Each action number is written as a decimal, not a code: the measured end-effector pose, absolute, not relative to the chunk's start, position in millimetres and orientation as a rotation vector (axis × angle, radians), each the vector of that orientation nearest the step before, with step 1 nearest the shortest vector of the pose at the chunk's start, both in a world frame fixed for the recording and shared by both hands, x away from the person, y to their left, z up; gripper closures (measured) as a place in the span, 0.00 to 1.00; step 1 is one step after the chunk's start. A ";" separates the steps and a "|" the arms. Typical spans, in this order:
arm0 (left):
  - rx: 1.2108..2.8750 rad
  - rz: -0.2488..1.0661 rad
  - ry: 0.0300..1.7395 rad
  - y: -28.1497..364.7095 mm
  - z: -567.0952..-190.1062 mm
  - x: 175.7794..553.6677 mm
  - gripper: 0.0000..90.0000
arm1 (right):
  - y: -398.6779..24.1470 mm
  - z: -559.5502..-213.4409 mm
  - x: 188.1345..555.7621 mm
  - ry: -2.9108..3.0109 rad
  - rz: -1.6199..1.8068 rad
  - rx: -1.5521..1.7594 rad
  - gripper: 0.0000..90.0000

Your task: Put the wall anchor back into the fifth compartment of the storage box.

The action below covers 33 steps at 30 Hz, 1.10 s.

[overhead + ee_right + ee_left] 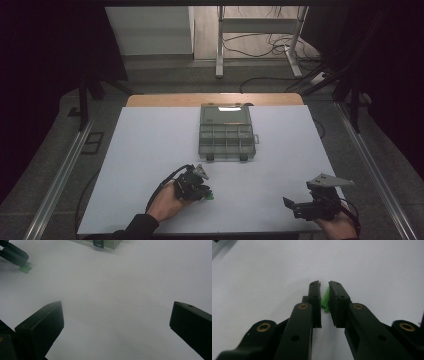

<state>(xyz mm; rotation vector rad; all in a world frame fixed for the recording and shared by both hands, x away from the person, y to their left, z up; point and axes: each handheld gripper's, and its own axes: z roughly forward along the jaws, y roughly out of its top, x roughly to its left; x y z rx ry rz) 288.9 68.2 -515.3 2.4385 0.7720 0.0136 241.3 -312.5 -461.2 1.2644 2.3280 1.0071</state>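
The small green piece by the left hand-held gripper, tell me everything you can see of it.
The small bright green piece looks like thin, flat plastic, with ridged or stepped edges. It sits upright, pinched between the two black jaws of the left hand-held gripper, just above the white table surface. It lies near the table's front edge, well short of the grey compartment box.

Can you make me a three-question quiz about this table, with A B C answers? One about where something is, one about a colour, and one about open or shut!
1. Where is the compartment box?
A. far middle of the table
B. beside the right gripper
C. on the floor

2. What colour is the small piece between the left gripper's jaws?
A. red
B. green
C. yellow

3. How are the right gripper's jaws?
A. wide open
C. holding the box
B. shut tight

Answers: 1 A, it sits far up the white table. 2 B, green shows between the jaws. 3 A, bare table lies between them.
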 end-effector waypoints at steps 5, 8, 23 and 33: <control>2.438 0.028 0.777 67.5 -517.5 290.5 0.89 | -312.4 -461.5 241.4 2.330 1.001 1.267 0.00; 2.452 0.032 0.773 65.7 -519.4 290.8 0.91 | -312.4 -461.6 241.5 2.331 0.999 1.268 0.00; 2.437 0.024 0.784 69.8 -508.8 295.7 0.94 | -313.8 -460.7 240.9 2.320 1.011 1.269 0.00; 2.393 0.041 0.812 80.5 -493.9 305.3 0.94 | -315.3 -460.1 240.4 2.313 1.000 1.282 0.00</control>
